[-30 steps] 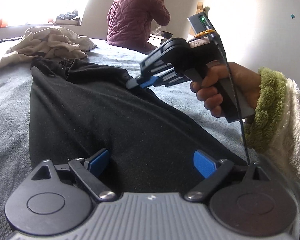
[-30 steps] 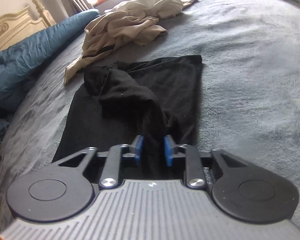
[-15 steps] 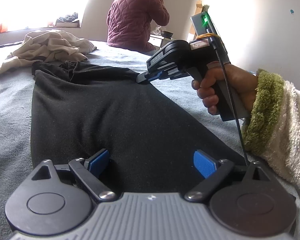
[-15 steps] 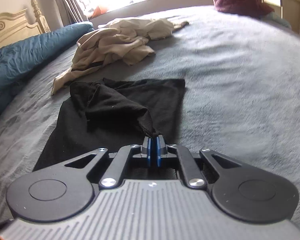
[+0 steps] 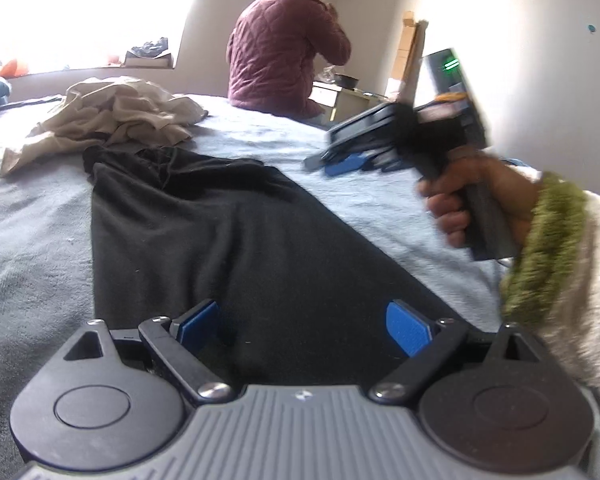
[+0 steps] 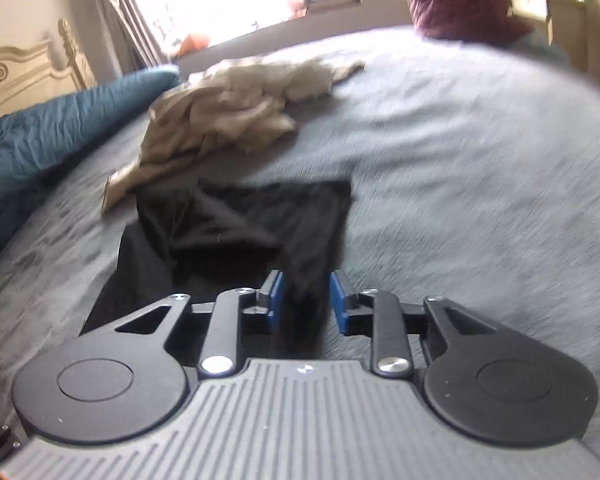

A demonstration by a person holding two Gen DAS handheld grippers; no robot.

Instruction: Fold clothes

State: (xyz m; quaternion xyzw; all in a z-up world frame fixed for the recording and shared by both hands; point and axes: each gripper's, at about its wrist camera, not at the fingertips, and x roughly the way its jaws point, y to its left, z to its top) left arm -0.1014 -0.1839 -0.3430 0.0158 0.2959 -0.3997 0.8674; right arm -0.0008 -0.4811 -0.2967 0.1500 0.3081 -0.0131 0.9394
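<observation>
Right wrist view: black garment between opening, released jaws; left jaws wide apart over it

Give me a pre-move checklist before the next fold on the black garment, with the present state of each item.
1. Right gripper clear of cloth: ok; jaws opening, pads not pressing the black garment seen between them.
2. Left gripper ready to grasp: ok; jaws wide, over the garment's near end.
3. Garment flat: not ok; far end bunched.
4. Beige clothes pile apart from the garment: not ok; it meets the far end.
5. Bed beside the garment free: ok.
6. Right hand steady: cannot tell; blurred.
</observation>
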